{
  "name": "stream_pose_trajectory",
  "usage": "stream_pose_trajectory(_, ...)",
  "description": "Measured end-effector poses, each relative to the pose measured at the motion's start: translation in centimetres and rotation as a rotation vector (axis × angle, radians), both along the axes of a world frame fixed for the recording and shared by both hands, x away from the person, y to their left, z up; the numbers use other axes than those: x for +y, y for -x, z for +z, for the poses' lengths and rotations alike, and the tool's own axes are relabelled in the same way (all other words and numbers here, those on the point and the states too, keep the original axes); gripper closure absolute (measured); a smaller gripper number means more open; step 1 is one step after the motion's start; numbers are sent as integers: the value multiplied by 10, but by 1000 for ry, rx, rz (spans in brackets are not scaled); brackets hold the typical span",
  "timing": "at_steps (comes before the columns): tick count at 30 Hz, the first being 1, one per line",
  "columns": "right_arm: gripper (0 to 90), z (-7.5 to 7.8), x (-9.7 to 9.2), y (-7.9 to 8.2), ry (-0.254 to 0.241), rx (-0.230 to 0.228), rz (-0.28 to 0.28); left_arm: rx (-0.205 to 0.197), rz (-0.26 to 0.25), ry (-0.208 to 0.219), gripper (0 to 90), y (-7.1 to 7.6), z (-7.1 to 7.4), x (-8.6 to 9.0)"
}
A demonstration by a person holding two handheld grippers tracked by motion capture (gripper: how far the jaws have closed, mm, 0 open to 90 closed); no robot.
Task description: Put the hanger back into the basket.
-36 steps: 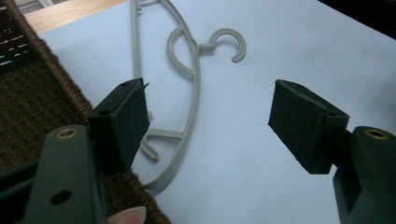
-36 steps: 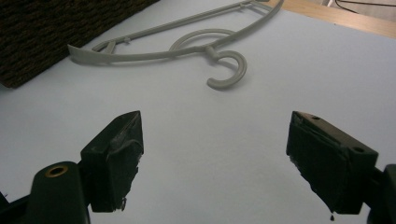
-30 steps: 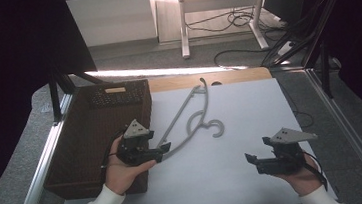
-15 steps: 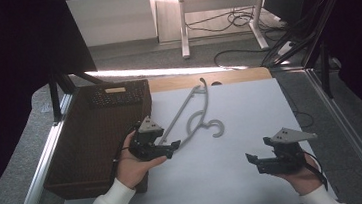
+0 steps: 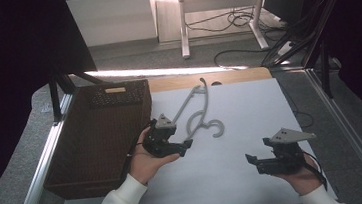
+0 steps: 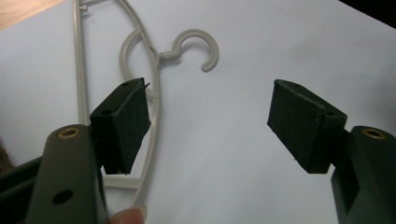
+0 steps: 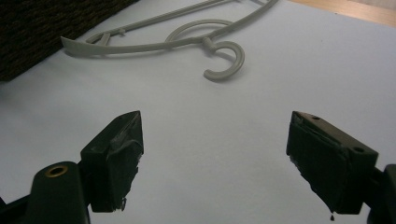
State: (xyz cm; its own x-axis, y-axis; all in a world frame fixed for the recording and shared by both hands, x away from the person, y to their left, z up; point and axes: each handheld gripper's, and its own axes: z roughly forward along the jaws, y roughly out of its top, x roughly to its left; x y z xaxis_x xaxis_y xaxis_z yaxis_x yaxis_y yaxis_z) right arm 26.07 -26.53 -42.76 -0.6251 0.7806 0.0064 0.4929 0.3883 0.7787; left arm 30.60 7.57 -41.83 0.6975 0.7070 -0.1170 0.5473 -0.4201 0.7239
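Nearest the person, the right gripper [image 5: 275, 159] hangs low over the white counter [image 5: 250, 110] at its near right, jaws released and wide apart with nothing between them. In the right gripper view the bare sheet lies between its jaws, and the hanger [image 7: 187, 37] sits well beyond them, up and to the left, its open hook end turned toward this gripper.

A little farther in, the left gripper [image 5: 175, 143] is held just above the counter beside the dark woven basket [image 5: 97, 140]. Its jaws are also released, open wide and holding nothing. In the left gripper view the hanger [image 6: 149, 88] runs up out of the lower left corner: one pale grey arm passes just behind the left jaw's pad, and the curled hook [image 6: 196, 46] lies ahead, between the two jaws but beyond their tips. So the hanger lies directly in front of this gripper, with its long axis running away from the jaws and not across them.

Seen from above, the hanger [image 5: 197, 113] lies flat on the counter, stretching from near the left gripper's tips diagonally away toward the far wooden edge [image 5: 236, 75], with its hook [image 5: 215, 127] pointing to the right.

The left hand is plainly the nearer one. I judge that a grasp calls for a short forward reach and for the jaws to straddle one thin arm crosswise.
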Motion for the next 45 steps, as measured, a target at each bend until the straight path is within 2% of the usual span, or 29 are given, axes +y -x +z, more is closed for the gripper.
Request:
stream_pose_trajectory(13, 191, -3, -1, -1, 5, 5, 5, 59, -17, -12, 298, -17, -20, -33)
stream_pose_trajectory(17, 191, -3, 0, -1, 5, 7, 4, 66, -7, -27, 305, -22, -25, -36)
stream_pose_trajectory(19, 191, -3, 0, -1, 5, 8, 4, 78, 19, -32, 309, -28, -29, -37)
stream_pose_trajectory(28, 191, -5, 0, -1, 8, 11, 7, 96, 73, -65, 323, -39, -43, -39)
stream_pose_trajectory(37, 191, -5, 0, -1, 11, 11, 9, 101, 77, -95, 323, -43, -50, -44)
stream_pose_trajectory(42, 191, -6, -1, -1, 13, 12, 10, 117, 83, -117, 320, -46, -57, -48)
stream_pose_trajectory(45, 191, -6, -1, -1, 13, 13, 8, 115, 109, -123, 323, -48, -61, -50)
